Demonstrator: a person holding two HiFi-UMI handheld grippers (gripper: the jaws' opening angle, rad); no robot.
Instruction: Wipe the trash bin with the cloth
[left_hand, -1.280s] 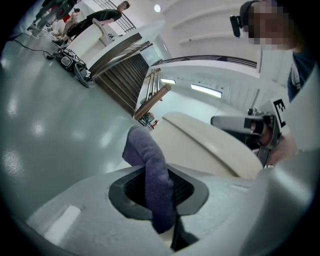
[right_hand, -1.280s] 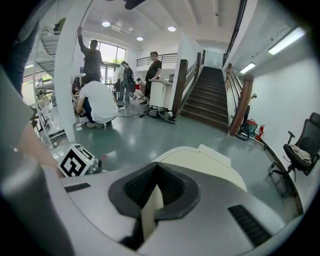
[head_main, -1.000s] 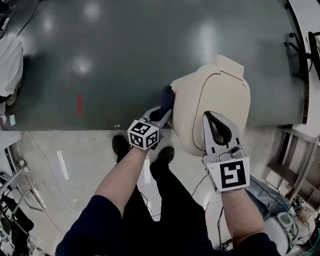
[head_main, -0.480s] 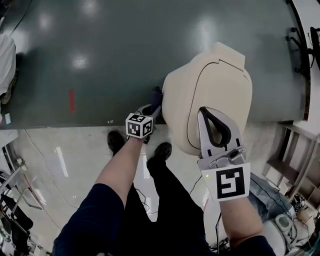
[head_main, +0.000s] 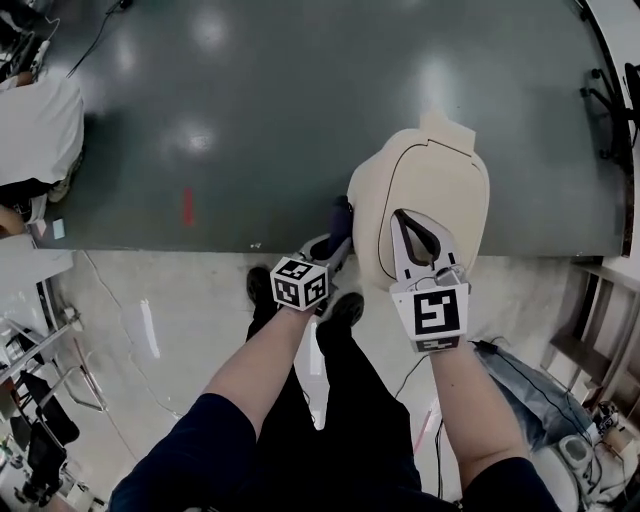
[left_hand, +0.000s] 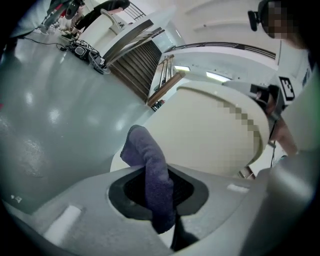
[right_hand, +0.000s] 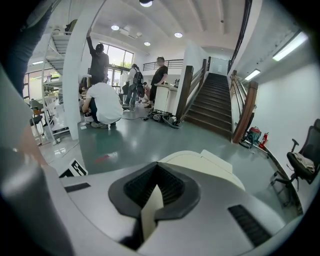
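The left gripper (head_main: 338, 236) stays clamped on the dark cloth (left_hand: 150, 170) at the cream trash bin's (head_main: 445, 180) 9 o'clock side, as before. The right gripper (head_main: 400, 220), its jaws together and empty, hangs over the bin's 6 o'clock edge. Open green floor (head_main: 250, 110) spreads from 9 to 12 o'clock. Only the right gripper view shows stairs (right_hand: 212, 102) beyond.

Beneath you, a glossy grey-green floor (head_main: 250, 120) fills the upper frame of the head view, meeting pale shiny flooring (head_main: 150, 330) lower down. In your right gripper view, a dark staircase (right_hand: 214, 106) rises right of centre, ceiling lights (right_hand: 178, 35) glow above, and bright windows (right_hand: 118, 61) sit at left.
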